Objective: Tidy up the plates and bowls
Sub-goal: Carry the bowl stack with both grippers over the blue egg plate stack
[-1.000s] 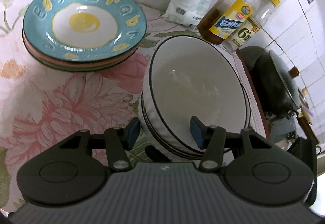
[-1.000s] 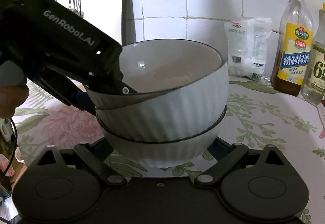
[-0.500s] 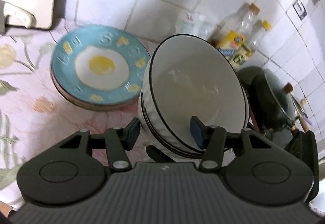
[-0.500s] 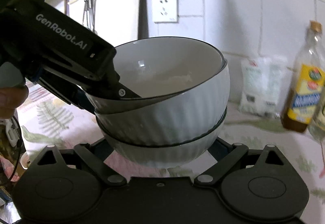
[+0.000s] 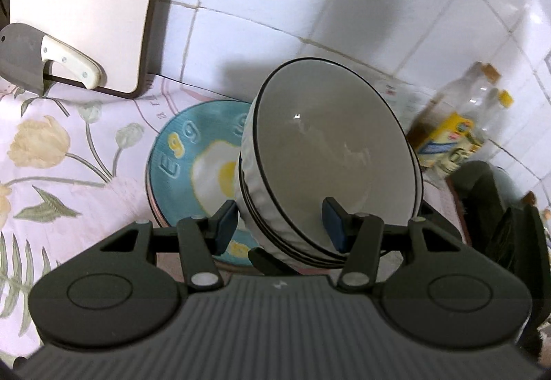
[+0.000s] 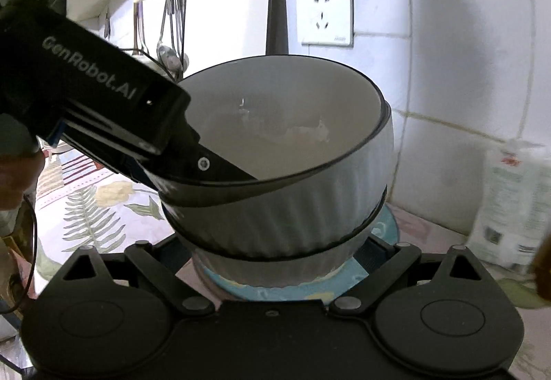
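stacked white bowls held over the egg plates

nested white ribbed bowls (image 5: 330, 159) clamped at the near rim by the left gripper (image 5: 280, 225), one blue pad outside the wall, the other inside the top bowl; jaws about half open, filled by the stacked rims; stack tilted, mouth turned toward the left camera; lifted above the blue egg-print plate (image 5: 179, 152), topmost of a plate pile on the floral tablecloth (image 5: 51, 152), near the tiled wall (image 5: 378, 18).

seen from the right camera: right gripper (image 6: 275, 252) straddling the lower bowl of the same stack (image 6: 286, 214), fingers (image 6: 155, 263) reaching to either side of it; pads hidden behind the bowl, so contact cannot be told; blue plate (image 6: 358, 273) showing just beneath the stack; left gripper body (image 6: 93, 97) coming in from the upper left, one finger dipping inside the top bowl.

behind: white cutting board (image 5: 82, 1) leaning against the wall, socket (image 6: 325, 17) beside it, oil bottles (image 5: 458, 118) blurred at right, plastic bag (image 6: 513, 208) against the tiles.
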The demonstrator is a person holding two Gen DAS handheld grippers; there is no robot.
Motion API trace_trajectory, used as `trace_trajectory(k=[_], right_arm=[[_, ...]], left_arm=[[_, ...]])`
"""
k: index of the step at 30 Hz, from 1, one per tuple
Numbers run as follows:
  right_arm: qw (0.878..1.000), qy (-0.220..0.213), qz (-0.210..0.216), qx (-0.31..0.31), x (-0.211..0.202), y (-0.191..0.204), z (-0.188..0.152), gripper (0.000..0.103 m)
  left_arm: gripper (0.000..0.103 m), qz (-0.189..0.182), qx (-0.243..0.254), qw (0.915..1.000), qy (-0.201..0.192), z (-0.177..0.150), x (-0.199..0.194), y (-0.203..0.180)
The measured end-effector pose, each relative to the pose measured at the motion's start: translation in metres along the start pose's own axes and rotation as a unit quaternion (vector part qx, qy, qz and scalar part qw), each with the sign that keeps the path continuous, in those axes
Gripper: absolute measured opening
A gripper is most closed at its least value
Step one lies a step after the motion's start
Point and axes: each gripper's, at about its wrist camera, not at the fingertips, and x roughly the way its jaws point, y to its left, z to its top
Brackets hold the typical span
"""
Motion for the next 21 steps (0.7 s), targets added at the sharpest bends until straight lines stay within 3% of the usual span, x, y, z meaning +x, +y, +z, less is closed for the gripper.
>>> trace_trajectory(k=[10,21], right_arm=[[0.998,0.057,0.016,-0.011,0.057,-0.011,0.020,0.099],[0.995,0.096,0.023,-0.007,0.068,-0.007,0.026,0.099]], left_arm=[[0.052,0.007,-0.045,0.9989,0.003,0.010,0.037,0.033],[0.052,0.021,-0.051,0.9984,0.012,0.011,0.051,0.045]])
